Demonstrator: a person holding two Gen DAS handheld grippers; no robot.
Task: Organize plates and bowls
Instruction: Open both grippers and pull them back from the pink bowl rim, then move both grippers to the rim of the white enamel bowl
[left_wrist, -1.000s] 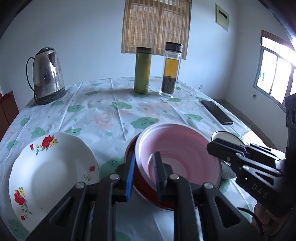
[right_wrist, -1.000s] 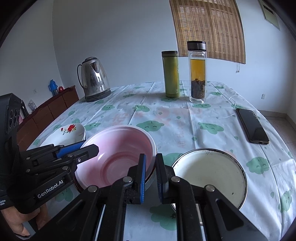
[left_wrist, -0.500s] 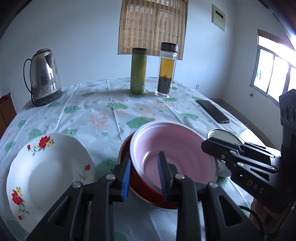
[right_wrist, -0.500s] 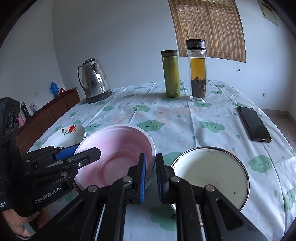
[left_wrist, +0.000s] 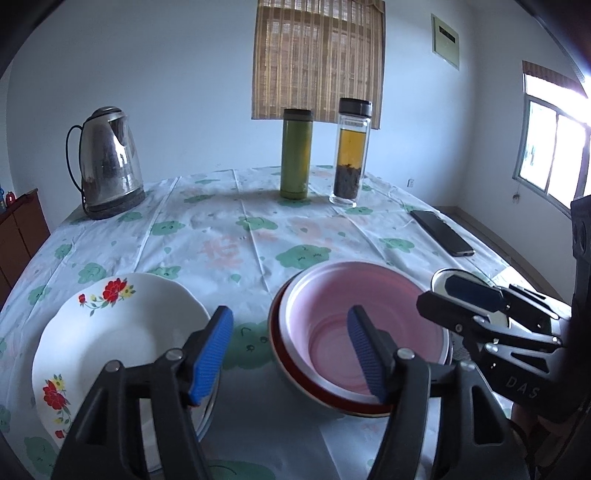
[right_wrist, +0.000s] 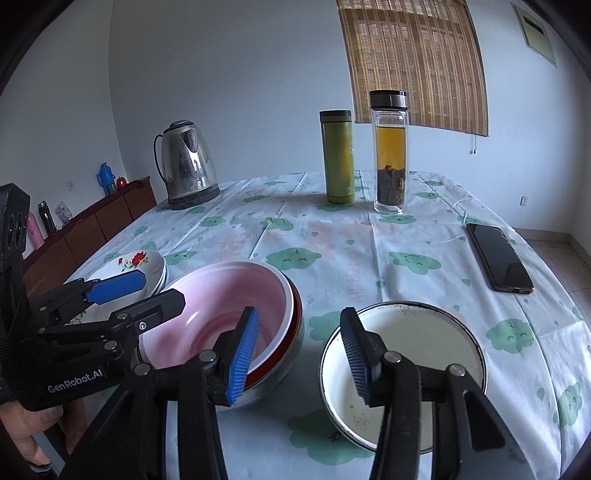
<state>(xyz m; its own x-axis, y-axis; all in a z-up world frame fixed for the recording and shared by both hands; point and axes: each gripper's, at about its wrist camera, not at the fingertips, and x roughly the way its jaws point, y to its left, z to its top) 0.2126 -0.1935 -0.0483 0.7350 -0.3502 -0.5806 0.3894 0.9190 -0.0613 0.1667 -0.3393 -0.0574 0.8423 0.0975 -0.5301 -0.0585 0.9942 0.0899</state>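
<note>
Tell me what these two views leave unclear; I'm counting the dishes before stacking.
- Dishes under the pink bowl: both views show only a red rim, so the count is unknown.
- Flowered plate, left wrist view: near edge behind the left tongs.
- White enamel bowl: near rim behind the right tongs; in the left view, mostly hidden.

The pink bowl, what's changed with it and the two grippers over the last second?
Both grippers let go: the left gripper and right gripper had pinched the pink bowl's near rim and are now opening clear of it. The bowl sits unmoved in the red bowl; flowered plate and white bowl unchanged.
</note>
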